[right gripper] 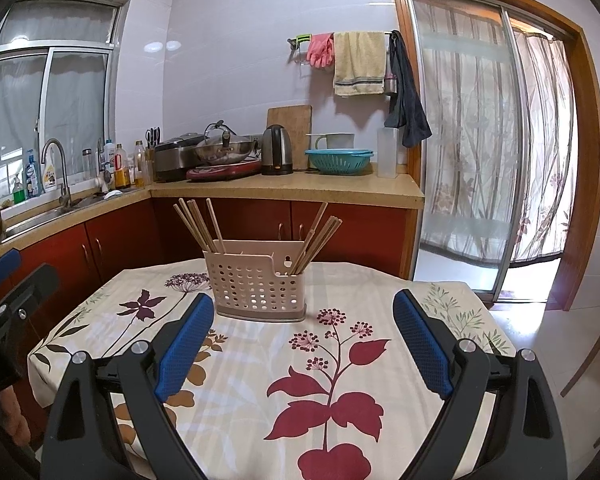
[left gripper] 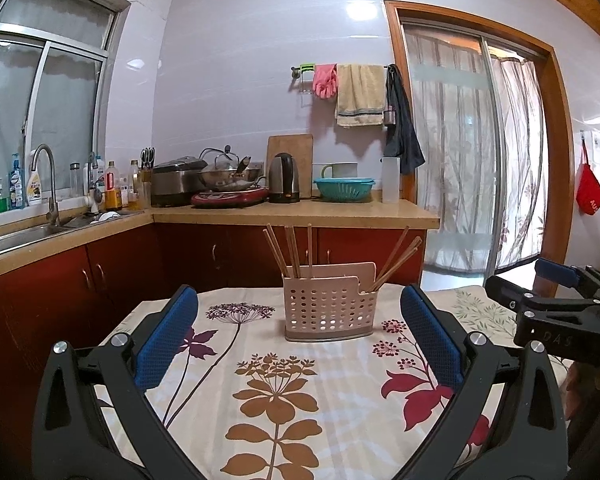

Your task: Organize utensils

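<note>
I hold both grippers, left gripper and right gripper, spread and empty, squared toward the chopstick caddy for reaching its chopsticks.

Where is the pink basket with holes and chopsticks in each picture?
Left wrist view: the pink perforated plastic basket stands a little right of centre on the flowered tablecloth, between the open left claw fingers.
Right wrist view: it stands left of centre, ahead of the open right claw.
Shared landmark: the teal plastic colander on the counter behind.
</note>
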Tool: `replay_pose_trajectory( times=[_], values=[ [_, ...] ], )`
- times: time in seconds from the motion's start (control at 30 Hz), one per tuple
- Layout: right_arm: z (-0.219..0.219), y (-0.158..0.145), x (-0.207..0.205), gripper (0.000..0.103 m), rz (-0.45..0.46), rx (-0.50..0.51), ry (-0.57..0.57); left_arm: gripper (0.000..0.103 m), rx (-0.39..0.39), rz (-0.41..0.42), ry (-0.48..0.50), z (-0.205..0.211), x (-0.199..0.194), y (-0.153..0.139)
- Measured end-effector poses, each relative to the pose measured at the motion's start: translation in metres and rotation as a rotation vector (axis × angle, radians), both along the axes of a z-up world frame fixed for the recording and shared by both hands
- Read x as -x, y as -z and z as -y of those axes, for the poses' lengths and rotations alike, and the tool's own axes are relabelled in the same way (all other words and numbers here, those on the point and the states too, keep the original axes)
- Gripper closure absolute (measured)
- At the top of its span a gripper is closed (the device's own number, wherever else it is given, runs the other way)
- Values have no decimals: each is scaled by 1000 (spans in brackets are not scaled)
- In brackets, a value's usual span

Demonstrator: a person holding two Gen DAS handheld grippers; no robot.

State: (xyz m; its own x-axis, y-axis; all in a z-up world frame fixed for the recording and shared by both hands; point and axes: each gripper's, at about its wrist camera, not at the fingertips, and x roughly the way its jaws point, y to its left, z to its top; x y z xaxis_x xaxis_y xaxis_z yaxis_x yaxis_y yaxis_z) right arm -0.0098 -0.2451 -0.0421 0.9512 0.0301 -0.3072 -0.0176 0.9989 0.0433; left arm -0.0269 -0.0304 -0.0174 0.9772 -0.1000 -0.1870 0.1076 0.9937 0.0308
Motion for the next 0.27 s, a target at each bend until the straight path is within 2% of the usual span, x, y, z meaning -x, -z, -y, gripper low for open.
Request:
replay_pose_trajectory(
  times=[0.27],
  values=[
    [1, 4, -3, 14, -7, 0, 4, 4, 28, -38, -15, -9, -12, 8]
  ],
)
